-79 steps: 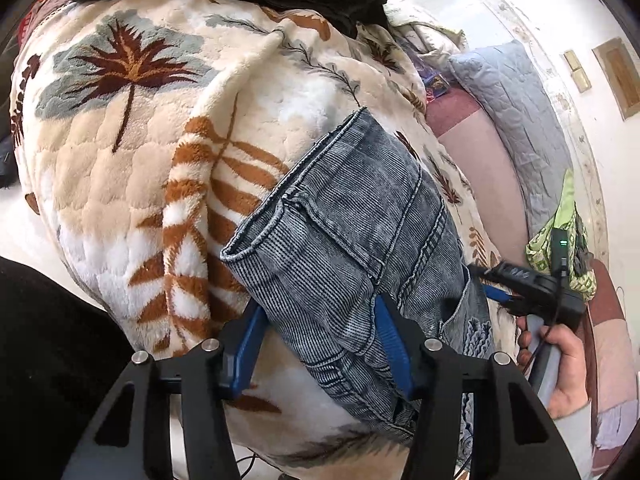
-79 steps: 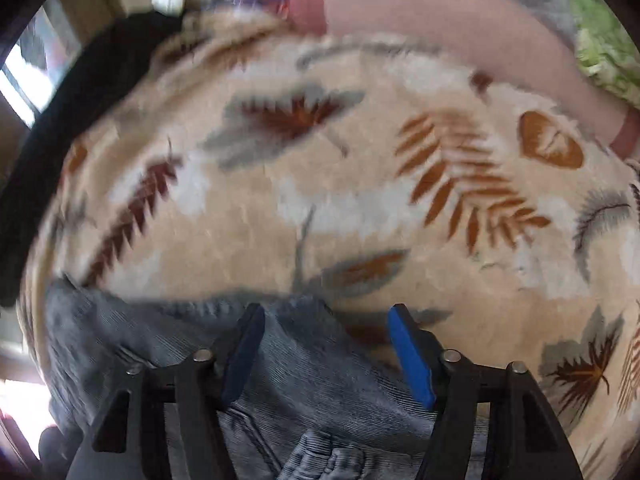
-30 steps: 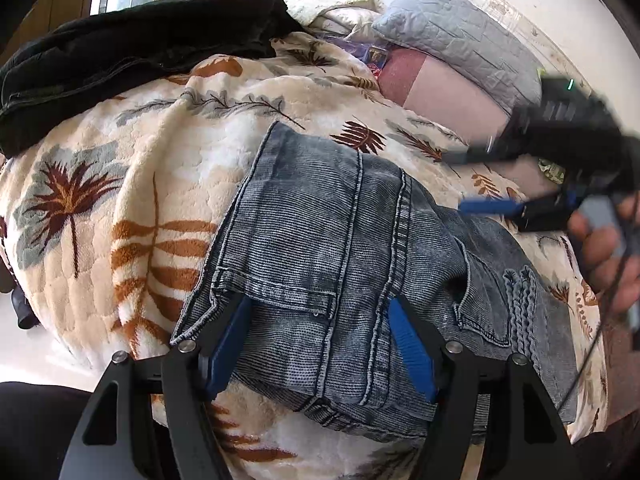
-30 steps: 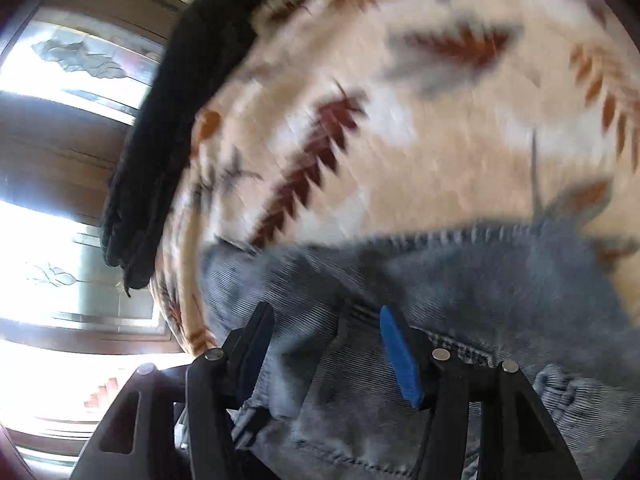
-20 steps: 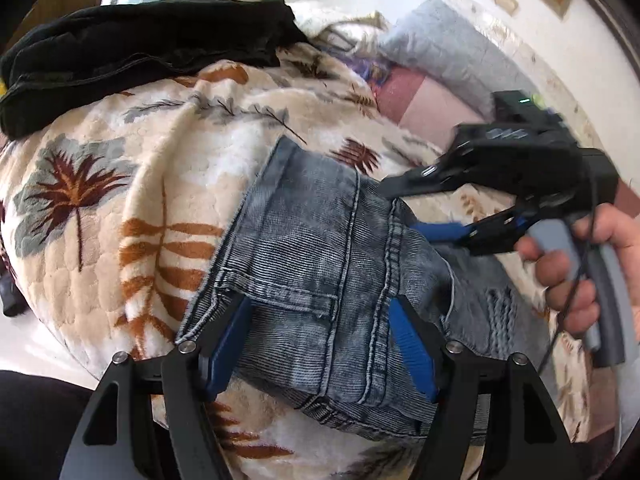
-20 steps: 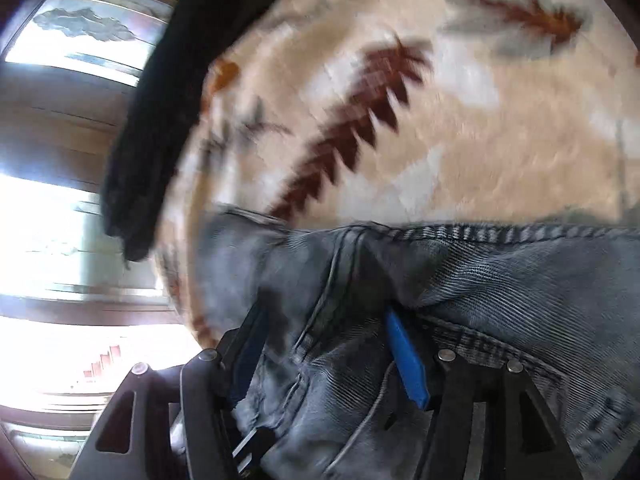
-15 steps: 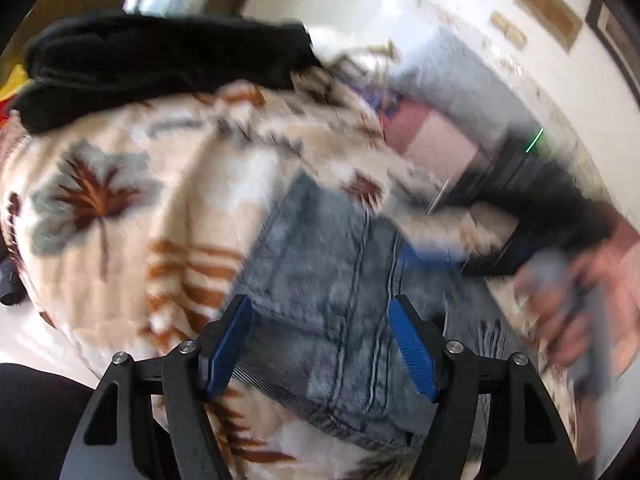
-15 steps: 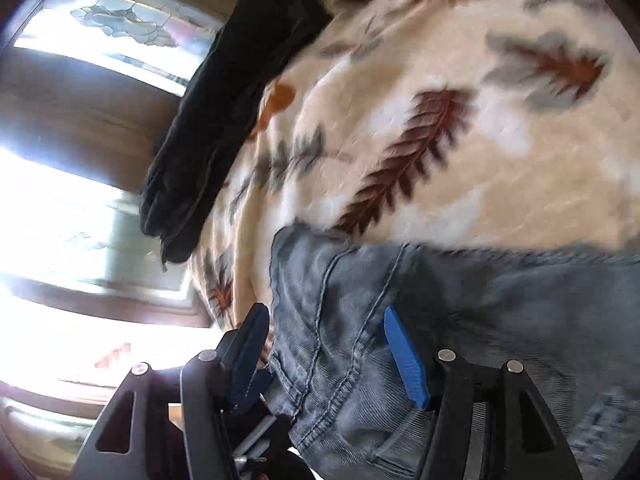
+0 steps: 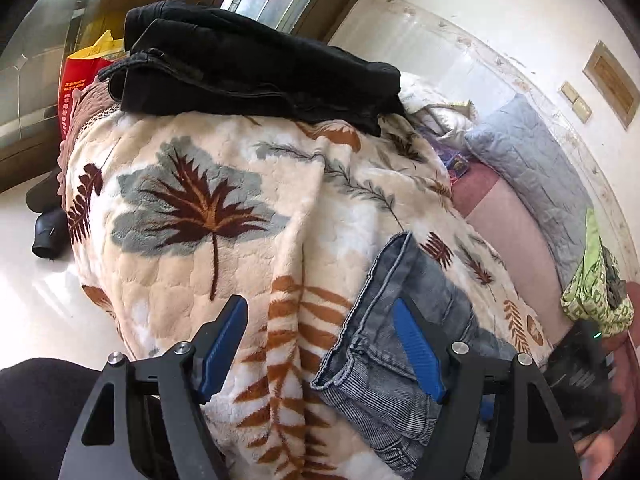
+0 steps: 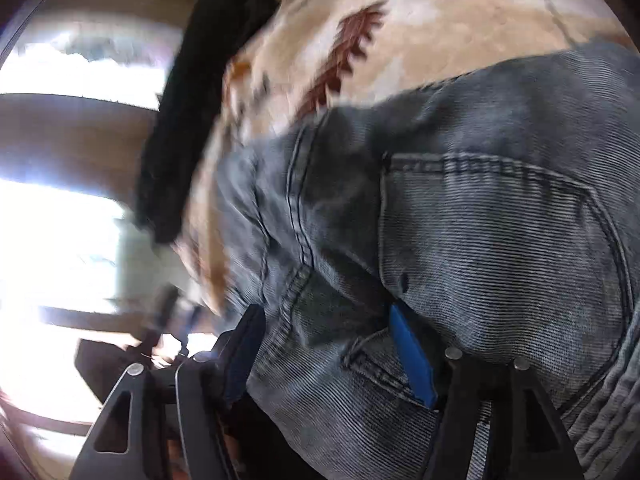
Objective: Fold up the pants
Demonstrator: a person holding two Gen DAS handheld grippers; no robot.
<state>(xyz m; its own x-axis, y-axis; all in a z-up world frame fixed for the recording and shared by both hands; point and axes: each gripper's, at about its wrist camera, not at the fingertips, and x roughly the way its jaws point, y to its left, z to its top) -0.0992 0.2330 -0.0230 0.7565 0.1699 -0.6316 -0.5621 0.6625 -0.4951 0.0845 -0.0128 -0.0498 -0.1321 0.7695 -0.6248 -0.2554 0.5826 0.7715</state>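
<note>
On the bed lies one leaf-patterned blanket (image 9: 224, 216), with one pile of black clothes (image 9: 256, 64) at its far left edge and one pair of grey jeans (image 9: 404, 320) at the near right. One grey pillow (image 9: 532, 168) leans by the wall to the right. Two grippers are at work.

Seen from its own camera, the left gripper (image 9: 320, 348) points down at the blanket's near edge; its jaws are apart and have just been opening, with only blanket and the jeans' folded corner between them, nothing pressed. Bare blanket stretches wide to its left and ahead.

The right gripper (image 10: 332, 348) sits low over the jeans, close to a back pocket (image 10: 500, 240). Its jaws have just been opening; denim bunches between them, and whether the blue pads (image 10: 412, 360) press on it cannot be told. The jeans' left edge runs near the blanket's edge.
</note>
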